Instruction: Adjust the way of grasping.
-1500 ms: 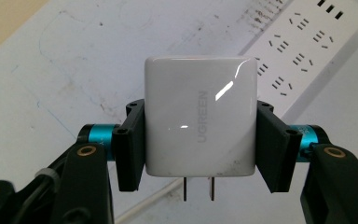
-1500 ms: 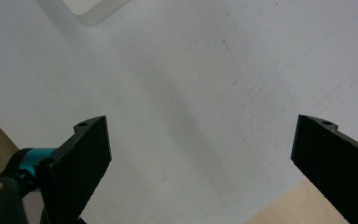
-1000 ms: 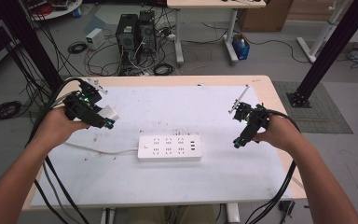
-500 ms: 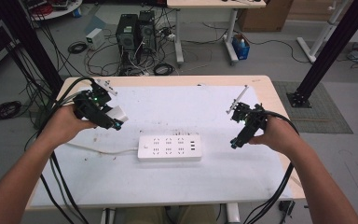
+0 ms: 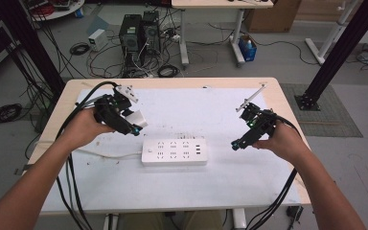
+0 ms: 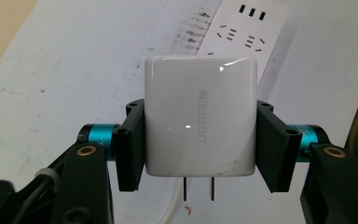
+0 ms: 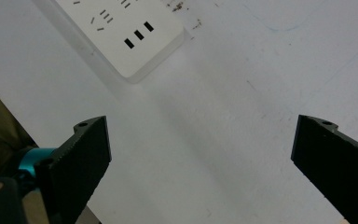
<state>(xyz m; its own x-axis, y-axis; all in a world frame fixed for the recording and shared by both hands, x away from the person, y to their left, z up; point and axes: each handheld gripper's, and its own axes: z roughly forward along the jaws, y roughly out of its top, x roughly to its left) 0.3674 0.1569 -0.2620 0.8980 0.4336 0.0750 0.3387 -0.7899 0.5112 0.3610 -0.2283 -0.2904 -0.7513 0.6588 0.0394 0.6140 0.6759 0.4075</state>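
Note:
A white square charger (image 6: 199, 115) marked UGREEN sits clamped between my left gripper's (image 6: 200, 144) two black jaws, its two metal prongs pointing toward the camera. In the high view the left gripper (image 5: 135, 125) carries the charger (image 5: 137, 118) above the table, left of and behind a white power strip (image 5: 174, 152). The strip (image 6: 247, 29) lies beyond the charger in the left gripper view. My right gripper (image 7: 200, 154) stands wide open over bare white tabletop, with the strip's end (image 7: 121, 32) ahead of it. In the high view the right gripper (image 5: 236, 143) hovers just right of the strip.
The strip's white cord (image 5: 100, 154) runs left across the white table (image 5: 220, 182). Black cables (image 5: 72, 191) trail off the front edge from both grippers. Beyond the table's far edge stand computer towers (image 5: 136, 33) and tangled wires on the floor.
My left gripper has carried the charger rightward toward the power strip. The right gripper has stayed where it was.

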